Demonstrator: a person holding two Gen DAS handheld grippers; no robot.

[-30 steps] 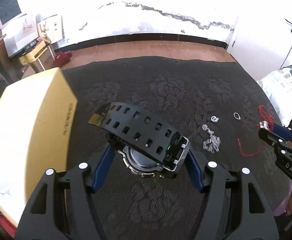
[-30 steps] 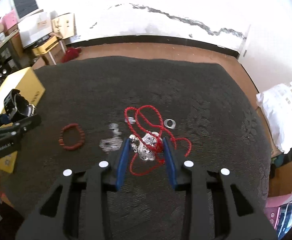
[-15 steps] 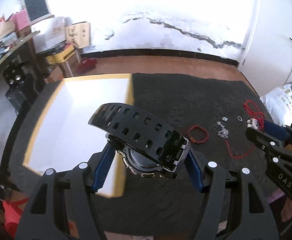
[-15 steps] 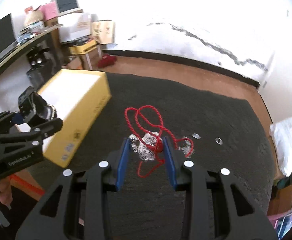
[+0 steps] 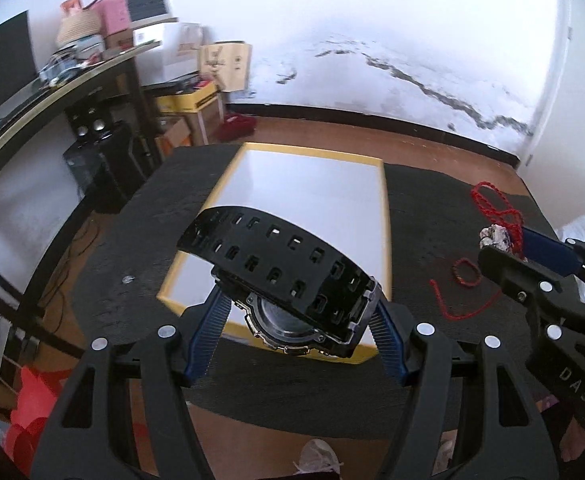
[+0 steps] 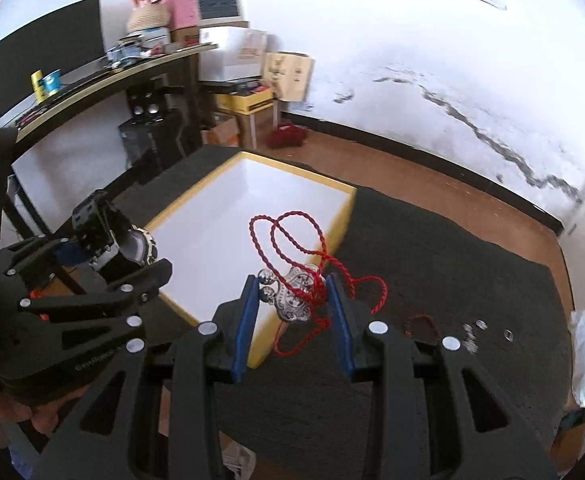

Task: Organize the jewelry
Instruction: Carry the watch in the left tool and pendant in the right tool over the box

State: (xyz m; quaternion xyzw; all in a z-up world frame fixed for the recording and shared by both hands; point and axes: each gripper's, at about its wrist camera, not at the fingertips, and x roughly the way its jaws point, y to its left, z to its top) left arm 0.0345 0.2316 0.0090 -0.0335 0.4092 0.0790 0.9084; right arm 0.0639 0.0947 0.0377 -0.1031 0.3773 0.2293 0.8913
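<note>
Left gripper [image 5: 298,316] clamped on black wristwatch [image 5: 292,280], right gripper [image 6: 292,300] clamped on silver pendant [image 6: 292,294] with red cord [image 6: 288,236], both above open yellow-rimmed white box [image 5: 386,216] on dark tablecloth [image 6: 452,248].

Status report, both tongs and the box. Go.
Left tongs shut on black watch. Right tongs shut on red-cord pendant. Both above open yellow box. Nothing blocking.

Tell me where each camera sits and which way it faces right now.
Left wrist: on the left gripper, looking down over its jaws, shut on the watch, at the box; right gripper at the right edge.
Right wrist: on the right gripper, shut on the pendant with its cord, facing the box; left gripper at left.
Shared: box, watch, pendant, bracelet, both grippers.
</note>
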